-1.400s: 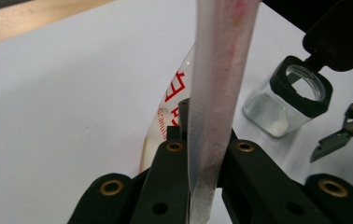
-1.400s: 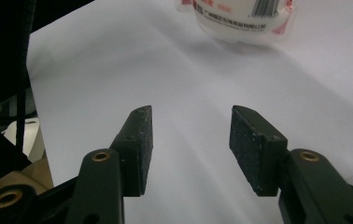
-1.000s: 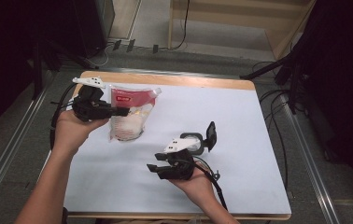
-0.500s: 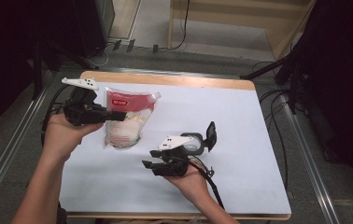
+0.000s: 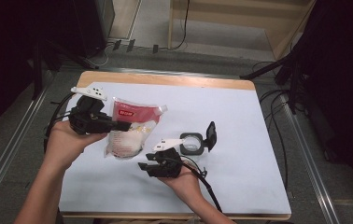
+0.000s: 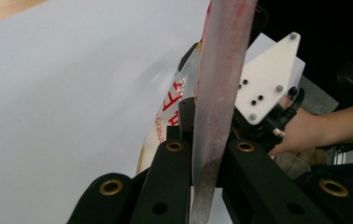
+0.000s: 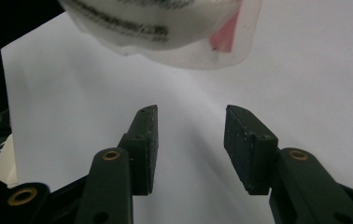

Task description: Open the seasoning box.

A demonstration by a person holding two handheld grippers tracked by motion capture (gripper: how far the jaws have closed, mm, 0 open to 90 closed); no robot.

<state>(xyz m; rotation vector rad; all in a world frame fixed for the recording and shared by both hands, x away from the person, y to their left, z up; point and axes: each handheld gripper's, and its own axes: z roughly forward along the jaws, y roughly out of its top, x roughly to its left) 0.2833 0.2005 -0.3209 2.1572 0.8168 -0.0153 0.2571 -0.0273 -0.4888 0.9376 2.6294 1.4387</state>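
My left gripper (image 5: 120, 126) is shut on the red top edge of a clear pouch (image 5: 130, 133) of pale grains with red print, at the table's left. In the left gripper view the pouch (image 6: 219, 84) stands edge-on between the jaws of my left gripper (image 6: 207, 144), and the right gripper's white plate (image 6: 265, 79) lies beyond it. My right gripper (image 5: 145, 167) sits just below the pouch's lower end, open with nothing between its jaws. In the right gripper view the pouch's bottom (image 7: 165, 28) hangs ahead of the open right gripper (image 7: 191, 137).
A small clear container (image 5: 189, 143) with its black flip lid (image 5: 210, 135) standing open rests on the white table cover (image 5: 240, 112), just right of my right gripper. Cables trail off both table sides.
My left hand has drawn the pouch nearer to the person. My right gripper has shifted slightly left, toward the pouch's lower end.
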